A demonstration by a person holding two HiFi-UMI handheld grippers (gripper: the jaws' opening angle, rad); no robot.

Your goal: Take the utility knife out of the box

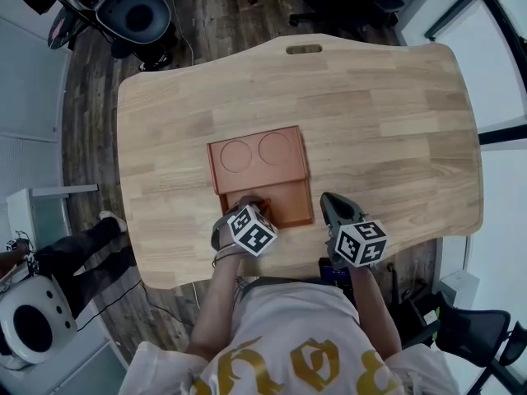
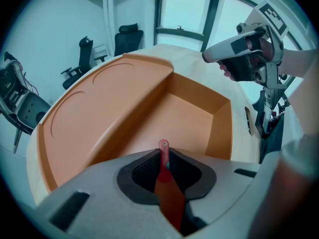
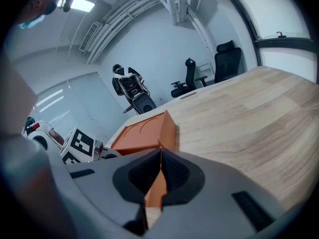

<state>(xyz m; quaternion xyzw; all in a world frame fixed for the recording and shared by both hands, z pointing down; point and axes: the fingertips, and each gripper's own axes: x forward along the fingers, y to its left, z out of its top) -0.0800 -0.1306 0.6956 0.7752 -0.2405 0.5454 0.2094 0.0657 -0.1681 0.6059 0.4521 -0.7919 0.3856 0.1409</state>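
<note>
Utility knife [image 2: 164, 176] btwn left fingers [image 2: 138, 175] (clamped).

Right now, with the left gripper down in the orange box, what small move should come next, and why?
Probably lift the left gripper straight up. Its jaws look closed on the red utility knife, low inside the box with walls around it, so upward seems the clearest way out. The right gripper is shut and empty.

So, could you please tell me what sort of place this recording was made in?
Most likely an office or lab workspace: black office chairs stand around a large wooden table, and tall windows run along the wall behind it.
</note>
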